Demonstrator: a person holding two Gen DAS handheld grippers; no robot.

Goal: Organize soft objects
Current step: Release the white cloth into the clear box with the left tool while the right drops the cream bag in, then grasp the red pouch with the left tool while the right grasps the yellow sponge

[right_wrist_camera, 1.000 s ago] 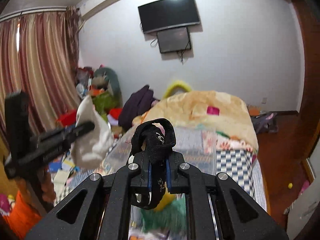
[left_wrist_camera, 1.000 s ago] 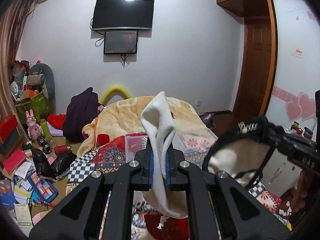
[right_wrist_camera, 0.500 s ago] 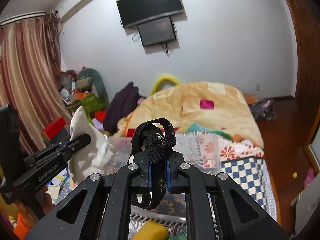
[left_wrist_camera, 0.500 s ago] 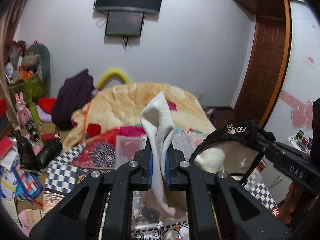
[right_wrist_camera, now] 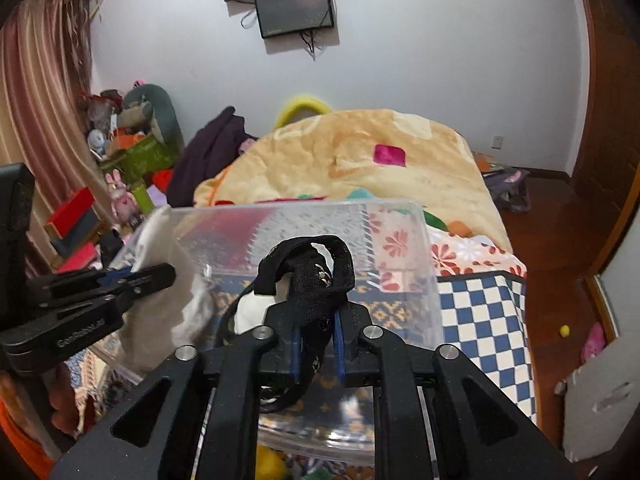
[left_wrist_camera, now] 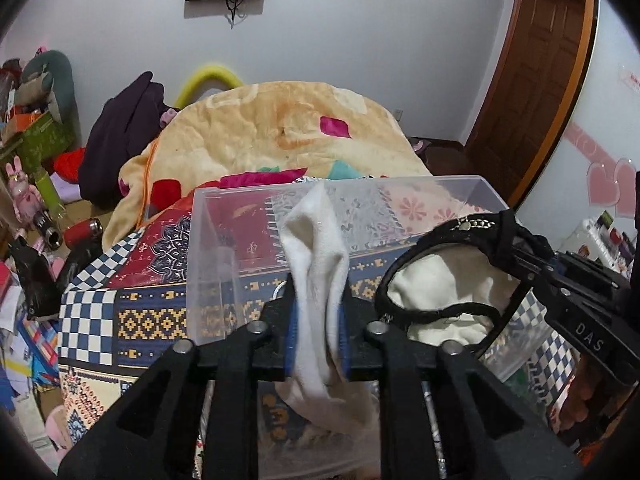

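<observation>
Left wrist view, your left gripper (left_wrist_camera: 318, 340) clamped on the white sock (left_wrist_camera: 316, 280), right gripper (right_wrist_camera: 316, 350) pinching the black strappy garment (right_wrist_camera: 316, 268), both over the clear plastic bin (left_wrist_camera: 212, 240) on the bed.

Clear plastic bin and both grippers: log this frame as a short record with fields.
left gripper: shut on white cloth
right gripper: shut on black strap edging the same white fabric
clear plastic bin: on the patterned bedspread, below and ahead of both grippers
contents: nothing visible inside
fabric position: held over the bin
</observation>
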